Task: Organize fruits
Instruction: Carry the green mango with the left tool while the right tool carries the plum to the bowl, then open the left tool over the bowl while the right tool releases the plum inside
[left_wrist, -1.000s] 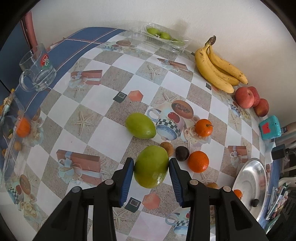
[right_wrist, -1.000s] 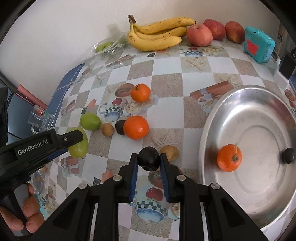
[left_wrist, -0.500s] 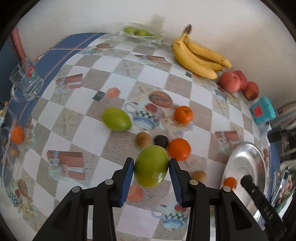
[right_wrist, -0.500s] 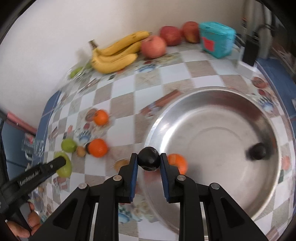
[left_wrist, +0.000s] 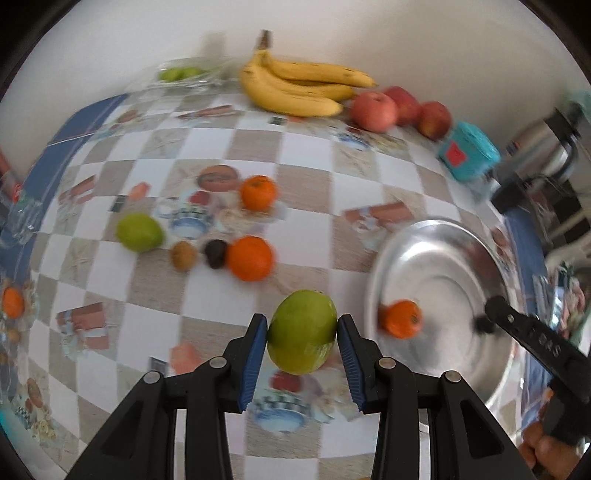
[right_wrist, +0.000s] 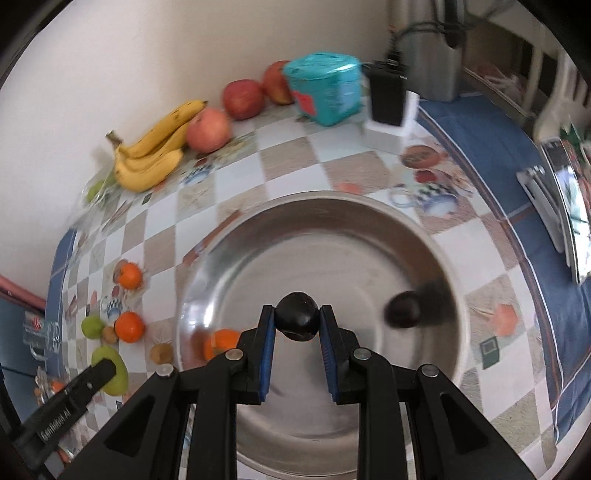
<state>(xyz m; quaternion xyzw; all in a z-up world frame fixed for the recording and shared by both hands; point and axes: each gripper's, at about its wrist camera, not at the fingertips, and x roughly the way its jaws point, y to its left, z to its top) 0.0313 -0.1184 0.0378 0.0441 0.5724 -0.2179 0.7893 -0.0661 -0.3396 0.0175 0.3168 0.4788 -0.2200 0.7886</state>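
Note:
My left gripper (left_wrist: 301, 326) is shut on a large green fruit (left_wrist: 302, 330), held above the checked tablecloth just left of the steel bowl (left_wrist: 461, 258). My right gripper (right_wrist: 297, 315) is shut on a small dark round fruit (right_wrist: 297, 320) and hangs over the middle of the steel bowl (right_wrist: 332, 221). Inside the bowl lie an orange (right_wrist: 221, 342) at the left and another dark fruit (right_wrist: 403, 309) at the right. On the cloth sit two oranges (left_wrist: 251, 257), a second green fruit (left_wrist: 139, 232), a brown fruit (left_wrist: 183, 254) and a dark fruit (left_wrist: 215, 253).
Bananas (left_wrist: 295, 88) and red apples (left_wrist: 373, 110) lie along the back wall, with a teal box (left_wrist: 467, 155) and a metal kettle (left_wrist: 546, 147) to their right. A clear tray with green fruits (left_wrist: 184, 75) is at the back left. A glass mug (right_wrist: 38, 332) stands at the left edge.
Both grippers have swung to the right with their fruits. The right one went from over the cloth to over the bowl's middle; the left one came close to the bowl's left rim.

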